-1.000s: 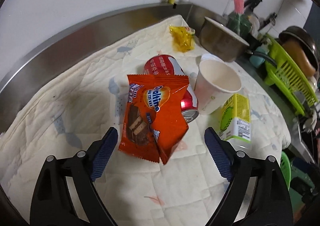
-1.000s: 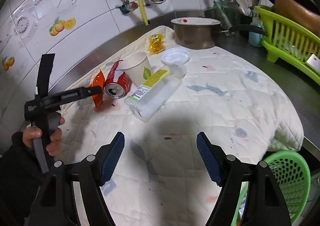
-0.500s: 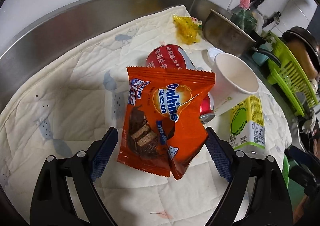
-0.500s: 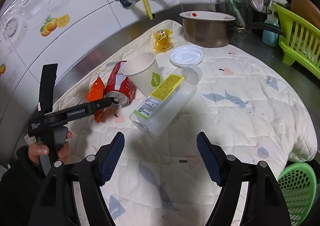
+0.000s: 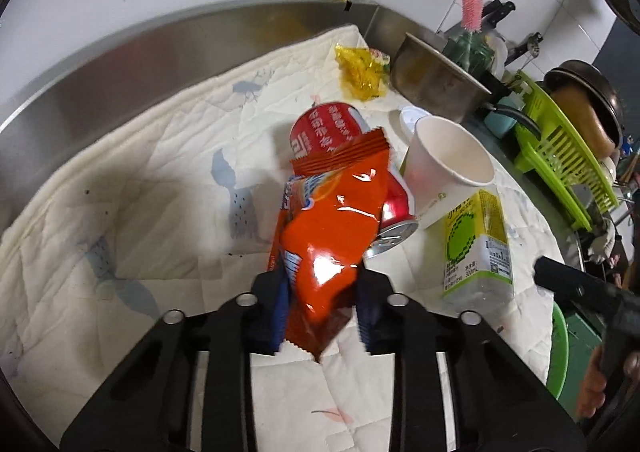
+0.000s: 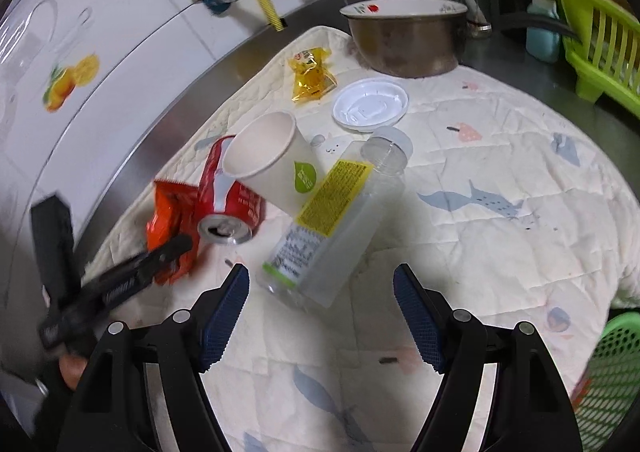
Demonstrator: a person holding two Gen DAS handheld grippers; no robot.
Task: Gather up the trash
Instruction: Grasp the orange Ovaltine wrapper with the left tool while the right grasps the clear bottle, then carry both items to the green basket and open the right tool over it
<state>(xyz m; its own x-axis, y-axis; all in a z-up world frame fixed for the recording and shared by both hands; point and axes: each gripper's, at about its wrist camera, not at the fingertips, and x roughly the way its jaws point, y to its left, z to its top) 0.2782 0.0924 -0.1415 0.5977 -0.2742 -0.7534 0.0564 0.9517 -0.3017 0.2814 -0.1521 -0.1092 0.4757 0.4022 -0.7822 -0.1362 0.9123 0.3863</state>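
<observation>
So the left gripper [image 5: 322, 312] has just been closing and its fingers [image 5: 280, 304] are now clamped on the lower end of the orange snack wrapper [image 5: 332, 228], with the foil bunched up between the pads. That wrapper sits right against the red can [image 5: 320, 128], on the side away from the paper cup [image 5: 448, 156], so the can is the thing to watch here. If I were doing this I'd lift straight up and a bit away from the can, not drag sideways, because the top of the wrapper looks like it's leaning on the can, which could roll into the cup. The grip is on a slippery crinkly bag near one end, so I'd guess it flops over once it's off the quilted mat [image 5: 140, 180]; keep it slow and don't loosen until it's over the green basket [image 6: 612, 372], which is well apart from the can, past the mat's edge. The right gripper [image 6: 320, 316] has its fingers [image 6: 224, 304] wide apart with nothing in them, hovering just short of the clear bottle [image 6: 332, 232] that lies touching the cup. Probably best to wait on that one until the wrapper clears.
</observation>
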